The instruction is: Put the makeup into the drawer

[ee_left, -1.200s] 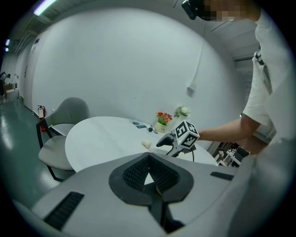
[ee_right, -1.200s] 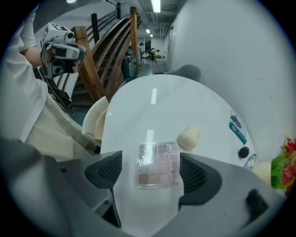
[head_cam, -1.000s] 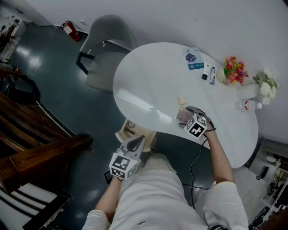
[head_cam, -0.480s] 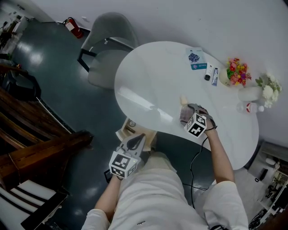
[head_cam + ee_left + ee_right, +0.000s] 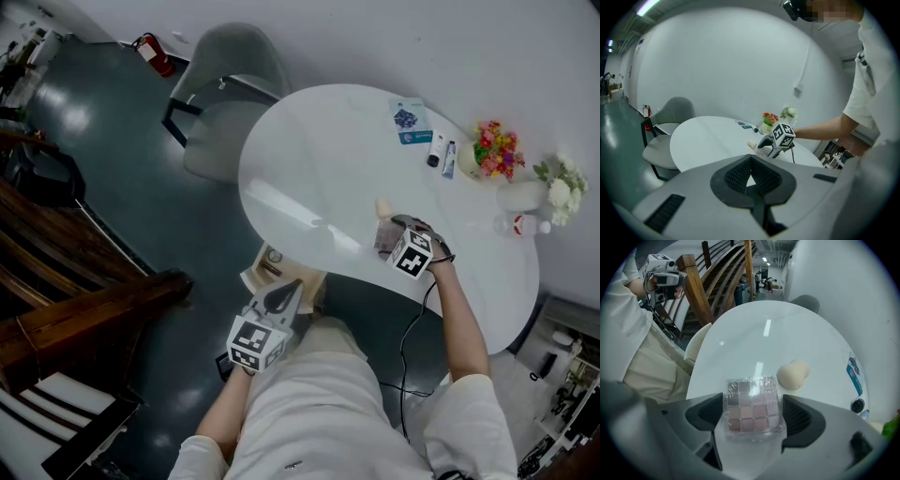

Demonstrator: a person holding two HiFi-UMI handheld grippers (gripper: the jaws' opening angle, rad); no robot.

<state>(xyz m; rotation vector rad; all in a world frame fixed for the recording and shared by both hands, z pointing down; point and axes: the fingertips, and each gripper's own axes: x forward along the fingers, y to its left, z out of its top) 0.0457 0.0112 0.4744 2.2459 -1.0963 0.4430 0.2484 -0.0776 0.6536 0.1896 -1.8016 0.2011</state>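
Right gripper view: eyeshadow palette [image 5: 751, 399] lay flat on the white desk [image 5: 740, 338], and the right tool [image 5: 753, 411] gripped it by both sides. Lid print was only partly legible. A beige sponge [image 5: 792, 374] sat just beyond, apart. In the head view the right tool mostly hid the palette. Left tool [image 5: 751, 174] was pinched closed, empty, off the desk edge.

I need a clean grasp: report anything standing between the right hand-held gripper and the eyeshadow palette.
Nothing visible. The eyeshadow palette sits directly between the jaws of the right hand-held gripper; the makeup sponge lies beyond it on the table, apart.
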